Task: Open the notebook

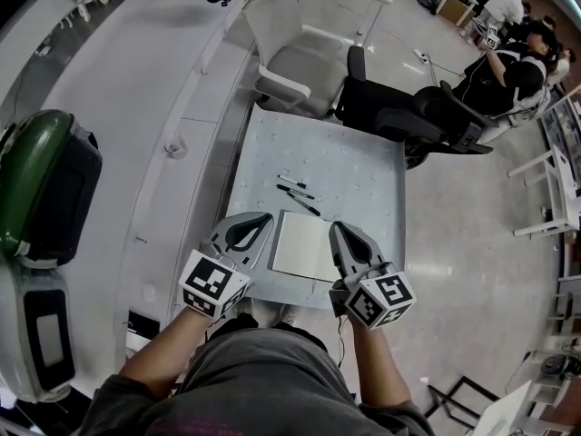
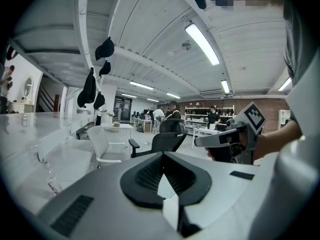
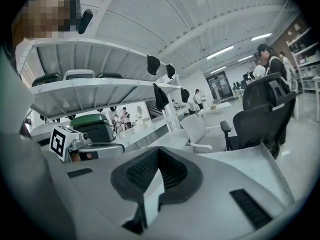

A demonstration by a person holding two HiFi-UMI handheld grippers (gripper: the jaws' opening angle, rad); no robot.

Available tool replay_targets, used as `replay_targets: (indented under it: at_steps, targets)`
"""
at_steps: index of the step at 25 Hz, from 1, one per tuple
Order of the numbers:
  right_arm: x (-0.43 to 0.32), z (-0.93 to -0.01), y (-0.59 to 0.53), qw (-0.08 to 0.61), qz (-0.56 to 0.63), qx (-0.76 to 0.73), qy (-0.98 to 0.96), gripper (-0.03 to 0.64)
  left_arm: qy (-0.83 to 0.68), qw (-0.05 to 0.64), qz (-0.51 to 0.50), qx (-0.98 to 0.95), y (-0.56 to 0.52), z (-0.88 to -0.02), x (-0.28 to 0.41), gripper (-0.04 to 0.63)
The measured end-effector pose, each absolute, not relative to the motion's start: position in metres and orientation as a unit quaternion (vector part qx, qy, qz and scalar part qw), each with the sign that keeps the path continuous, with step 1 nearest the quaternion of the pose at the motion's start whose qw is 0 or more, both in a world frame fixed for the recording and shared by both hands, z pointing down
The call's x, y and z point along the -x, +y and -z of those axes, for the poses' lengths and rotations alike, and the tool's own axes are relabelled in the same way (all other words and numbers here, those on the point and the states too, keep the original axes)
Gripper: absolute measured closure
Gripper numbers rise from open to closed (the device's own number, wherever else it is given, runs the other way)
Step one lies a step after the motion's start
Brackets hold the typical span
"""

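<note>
The white notebook [image 1: 304,246] lies at the near edge of the table [image 1: 363,175], two pens [image 1: 298,195] just beyond it, the left gripper [image 1: 261,223] pinched tight on its left edge and the right gripper [image 1: 337,232] closed on its right edge.

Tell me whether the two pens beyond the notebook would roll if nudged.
Probably: the pens look slim and round, lying loose on the flat table, so a sideways nudge could roll them. They seem light; a slight brush might shift them.
</note>
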State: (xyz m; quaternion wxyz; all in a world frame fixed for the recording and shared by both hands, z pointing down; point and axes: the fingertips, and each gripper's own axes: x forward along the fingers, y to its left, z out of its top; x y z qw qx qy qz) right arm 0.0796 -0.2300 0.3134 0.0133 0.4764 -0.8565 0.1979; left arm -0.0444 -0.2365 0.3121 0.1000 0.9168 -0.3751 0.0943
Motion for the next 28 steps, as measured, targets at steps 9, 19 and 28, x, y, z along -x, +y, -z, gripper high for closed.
replay_targets:
  at_steps: [9, 19, 28]
  targets:
    - [-0.083, -0.315, -0.232, 0.013, -0.199, -0.472, -0.859, 0.614, -0.37, 0.103, -0.1, -0.918, -0.241, -0.311, 0.035, 0.594]
    - [-0.092, -0.321, -0.235, 0.017, -0.205, -0.473, -0.857, 0.614, -0.367, 0.104, -0.108, -0.918, -0.246, -0.316, 0.026, 0.594]
    - [-0.093, -0.324, -0.238, 0.02, -0.207, -0.469, -0.858, 0.614, -0.371, 0.109, -0.108, -0.916, -0.249, -0.32, 0.025, 0.594]
